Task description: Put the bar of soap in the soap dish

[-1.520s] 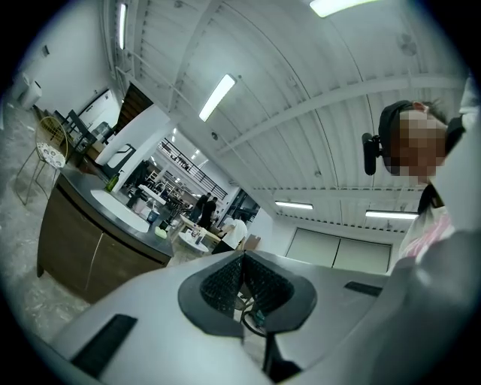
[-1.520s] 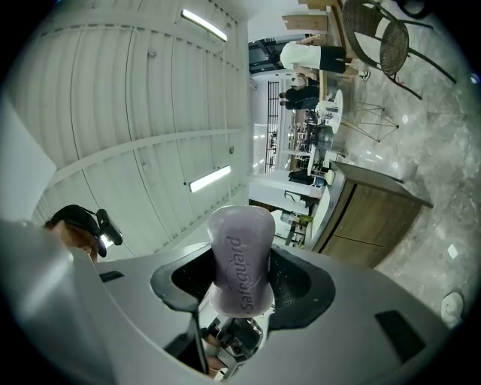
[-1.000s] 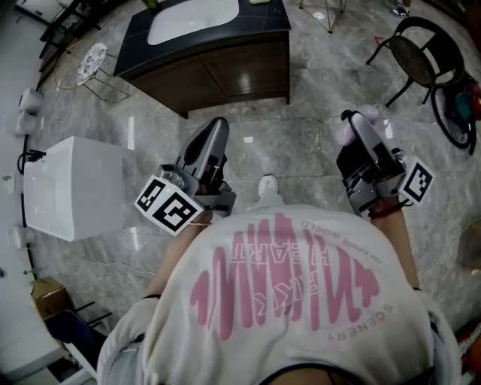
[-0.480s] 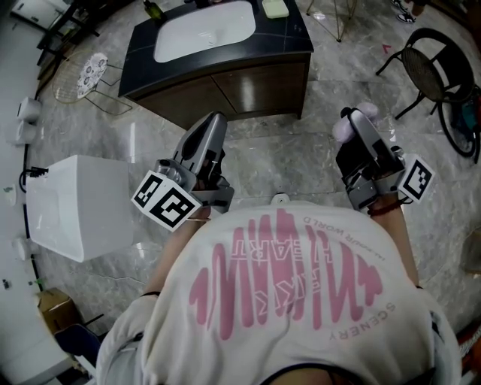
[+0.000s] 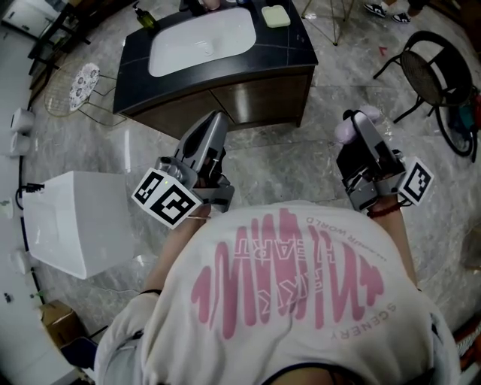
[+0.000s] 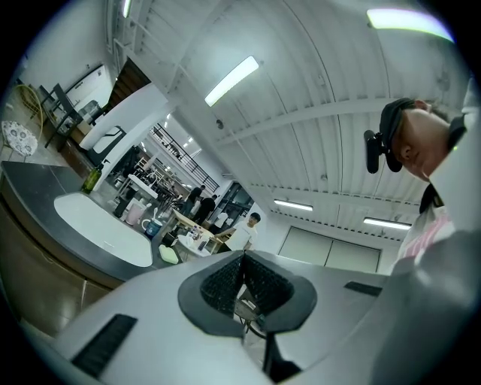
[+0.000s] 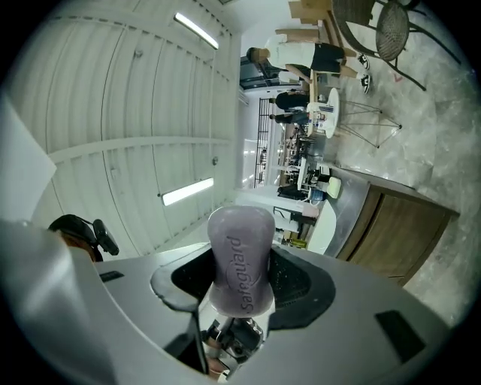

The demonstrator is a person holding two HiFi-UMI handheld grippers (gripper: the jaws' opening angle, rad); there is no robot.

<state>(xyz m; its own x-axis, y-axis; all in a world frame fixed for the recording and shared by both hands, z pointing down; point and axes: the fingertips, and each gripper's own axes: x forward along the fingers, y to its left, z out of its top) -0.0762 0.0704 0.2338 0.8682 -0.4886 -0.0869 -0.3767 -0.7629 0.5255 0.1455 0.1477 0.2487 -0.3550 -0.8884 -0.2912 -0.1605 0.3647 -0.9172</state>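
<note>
A grey marbled floor point(image 5: 285, 154) spread through the room below the person, whose white shirt point(image 5: 285, 293) with pink print lay nearest the head camera. Just past the shirt, both grippers were held out over the floor, well apart from each other.

The right gripper point(image 7: 242, 286) had its fingers clamped on the bar of soap point(image 7: 240, 256). The pale purple bar stood upright between the dark pads. Its rounded end rose past the fingertips and its stamped lettering ran along its length. The left gripper point(image 6: 242, 280) had its fingers closed together, with only a thin slit between the ribbed pads and nothing in it.

To the left of the left fingers, a white box point(image 5: 83, 218) stood on the floor. Ahead of both sets of fingers stood a dark vanity point(image 5: 297, 45) with wooden doors and a white basin point(image 5: 203, 41) set into its top.

The soap dish point(image 5: 276, 16), pale green, lay on the far right corner of the countertop, just beside the basin. It was ahead of the right fingers and off to their left, and ahead of the left fingers and off to their right, well apart from the held soap. A bottle point(image 5: 144, 16) stood at the counter's far left corner. Beyond the right fingers and off to their right, a black chair point(image 5: 428, 64) stood on the floor.
</note>
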